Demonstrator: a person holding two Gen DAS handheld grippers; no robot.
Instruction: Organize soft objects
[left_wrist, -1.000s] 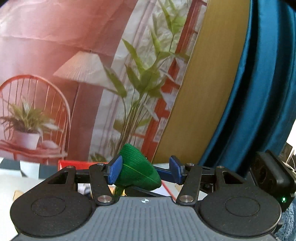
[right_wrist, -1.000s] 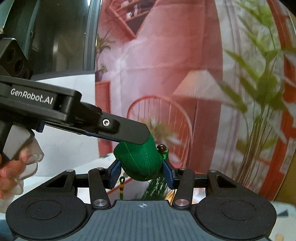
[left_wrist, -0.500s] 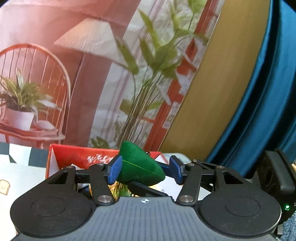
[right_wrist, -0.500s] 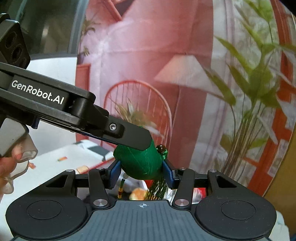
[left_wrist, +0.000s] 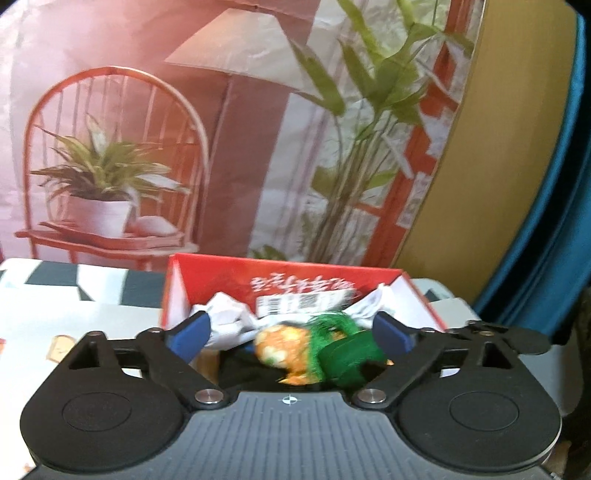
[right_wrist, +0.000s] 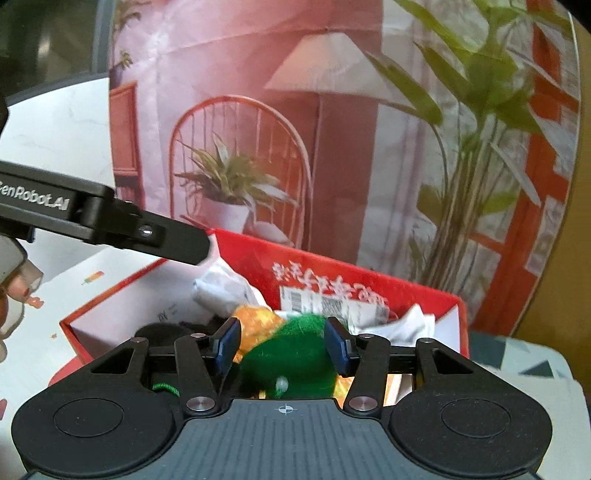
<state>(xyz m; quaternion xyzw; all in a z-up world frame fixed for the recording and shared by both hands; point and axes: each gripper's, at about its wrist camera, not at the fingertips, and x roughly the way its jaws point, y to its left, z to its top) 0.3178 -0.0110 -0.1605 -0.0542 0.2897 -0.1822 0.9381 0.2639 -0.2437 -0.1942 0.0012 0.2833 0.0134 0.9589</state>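
A green stuffed toy with a green tassel lies in an open red box, on an orange patterned soft toy. My right gripper is open with its blue pads on either side of the green toy, not pressing it. My left gripper is open wide above the same box; the green toy and the orange toy lie between and below its pads. The left gripper's black finger crosses the right wrist view above the box's left side.
The box also holds crumpled white cloth or paper and something black. It stands on a table with a white, patterned cover. A printed backdrop hangs behind; a blue curtain hangs at the right.
Both grippers have tilted down over the red box. Both have opened, the left widely, and the green toy they held has dropped into the box onto the orange toy.
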